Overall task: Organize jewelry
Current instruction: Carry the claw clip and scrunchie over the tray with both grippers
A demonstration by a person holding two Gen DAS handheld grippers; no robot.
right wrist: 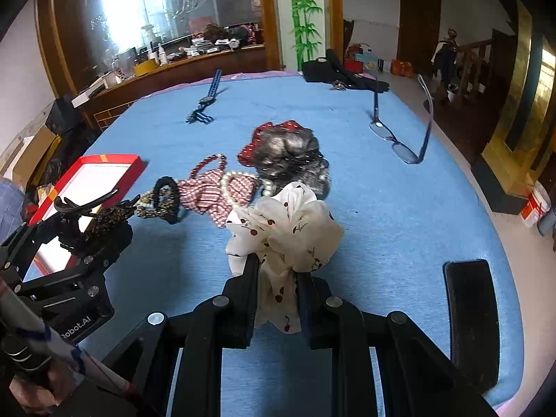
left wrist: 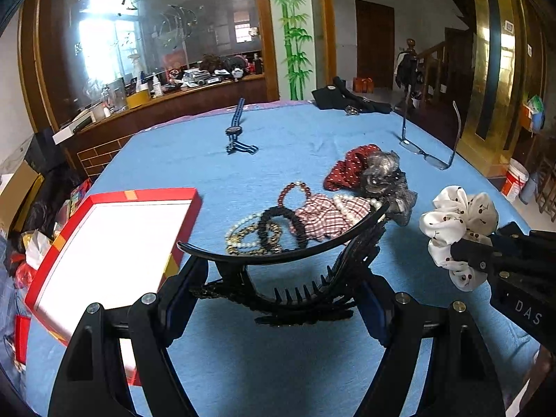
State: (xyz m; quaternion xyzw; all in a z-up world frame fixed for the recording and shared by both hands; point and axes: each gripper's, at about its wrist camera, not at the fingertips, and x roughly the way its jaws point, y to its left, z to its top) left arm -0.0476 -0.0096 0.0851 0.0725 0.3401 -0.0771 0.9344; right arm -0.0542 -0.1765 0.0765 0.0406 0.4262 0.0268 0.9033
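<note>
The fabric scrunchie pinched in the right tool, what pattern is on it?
White with small dark red cherries; the right wrist view shows it best.

We look from both wrist cameras forward and downward along the fingers, close above the blue tabletop [left wrist: 278, 132]. The left view sits left of the right one. Both share the accessory pile [left wrist: 333, 208], the red box [right wrist: 104, 173], the eyeglasses [right wrist: 399, 142] and the far glass partition.

White cherry-print scrunchie [right wrist: 285, 229], blue tablecloth [right wrist: 382, 208]
</note>
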